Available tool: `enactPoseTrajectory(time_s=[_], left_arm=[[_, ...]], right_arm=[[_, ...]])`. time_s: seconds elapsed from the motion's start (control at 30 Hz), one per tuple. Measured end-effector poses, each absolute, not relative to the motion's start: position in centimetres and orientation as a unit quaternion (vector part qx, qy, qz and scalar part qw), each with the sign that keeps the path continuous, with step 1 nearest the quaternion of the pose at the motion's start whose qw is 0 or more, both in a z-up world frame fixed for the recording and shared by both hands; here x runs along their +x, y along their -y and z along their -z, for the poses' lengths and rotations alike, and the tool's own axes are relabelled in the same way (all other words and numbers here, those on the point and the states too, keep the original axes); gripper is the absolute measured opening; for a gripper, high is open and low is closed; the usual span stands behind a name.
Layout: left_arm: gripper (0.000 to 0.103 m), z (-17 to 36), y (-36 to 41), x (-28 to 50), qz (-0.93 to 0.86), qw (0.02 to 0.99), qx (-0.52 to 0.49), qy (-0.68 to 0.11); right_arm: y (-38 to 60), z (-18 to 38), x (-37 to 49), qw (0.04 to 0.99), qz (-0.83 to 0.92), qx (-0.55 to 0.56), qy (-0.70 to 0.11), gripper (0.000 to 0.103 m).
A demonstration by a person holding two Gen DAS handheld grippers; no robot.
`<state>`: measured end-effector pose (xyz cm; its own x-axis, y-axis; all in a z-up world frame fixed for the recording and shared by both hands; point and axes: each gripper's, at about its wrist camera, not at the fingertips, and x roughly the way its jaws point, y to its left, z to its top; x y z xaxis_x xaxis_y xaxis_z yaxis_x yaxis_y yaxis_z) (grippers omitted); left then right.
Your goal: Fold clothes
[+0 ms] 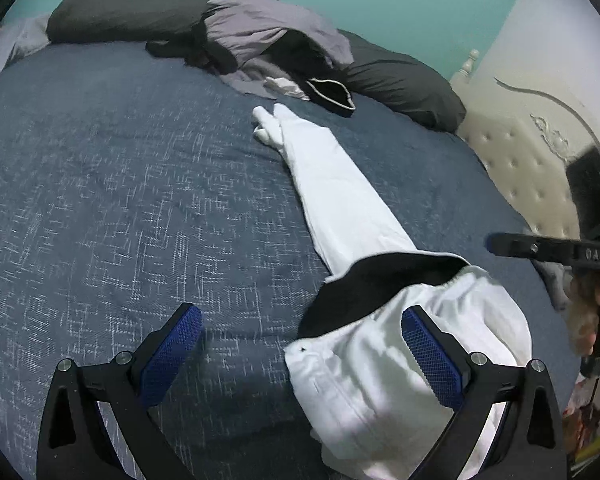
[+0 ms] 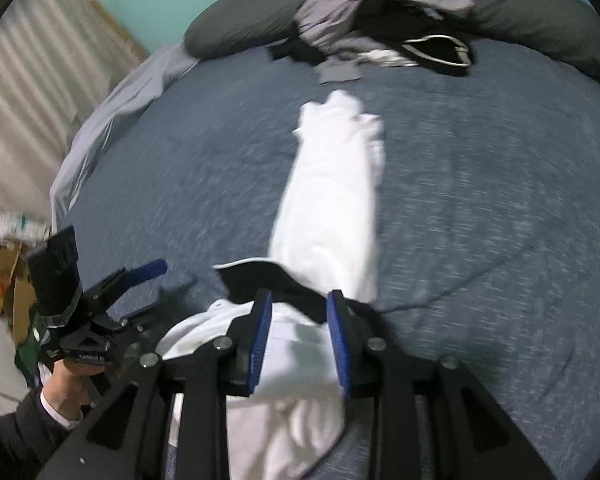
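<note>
a: how far along are you with the folding?

b: you're partway through one garment. the white trousers are lying on the bed, laid lengthwise into a long narrow strip with the leg ends pointing toward the pillows. the waist end, showing a dark lining, is sitting bunched right under your grippers. judging by that, the crosswise folds are still waiting.

a: and the grippers?

b: your left gripper is standing wide and released, one pad over the bedcover and the other over the waist cloth, pressing on nothing. your right gripper is standing partly apart over the waist; white cloth is lying between its pads, but blur is keeping me from saying whether they're pinching it, so i cannot tell.

a: what's left after this?

b: a heap of grey and black clothes is sitting unfolded by the pillows, well apart from the trousers.

a: any containers?

b: i'm seeing no basket or drawer. some cardboard is showing at the bedside; it's too blurred to say what it's holding.
</note>
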<state>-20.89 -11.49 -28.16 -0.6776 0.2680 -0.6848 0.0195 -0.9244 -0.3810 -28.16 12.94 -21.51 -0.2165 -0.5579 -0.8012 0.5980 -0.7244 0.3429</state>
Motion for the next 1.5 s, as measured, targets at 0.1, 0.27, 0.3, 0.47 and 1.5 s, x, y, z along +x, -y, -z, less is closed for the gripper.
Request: enactPoseTrajectory(time_s=[0.1, 0.27, 0.3, 0.47, 1.5], left_arm=[[0.101, 28.4, 11.5, -21.7, -0.896, 0.071, -0.398, 0.182], [0.098, 28.7, 11.3, -22.7, -0.894, 0.075, -0.404, 0.177], [0.095, 28.8, 11.2, -22.9, -0.894, 0.075, -0.405, 0.176], [0.078, 29.7, 11.0, -23.8, -0.890, 0.075, -0.420, 0.161], [0.015, 30.4, 9.1, -24.0, -0.887, 0.115, -0.420, 0.152]], right_arm=[[-15.0, 22.2, -28.4, 0.357, 0.781, 0.512, -0.006, 0.028], [-17.0, 24.0, -28.6, 0.347, 0.771, 0.533, 0.019, 0.029], [-17.0, 24.3, -28.6, 0.349, 0.769, 0.535, 0.023, 0.029], [-16.7, 24.7, -28.3, 0.365, 0.764, 0.530, 0.043, 0.029], [-14.8, 24.2, -26.3, 0.402, 0.761, 0.509, -0.017, 0.017]])
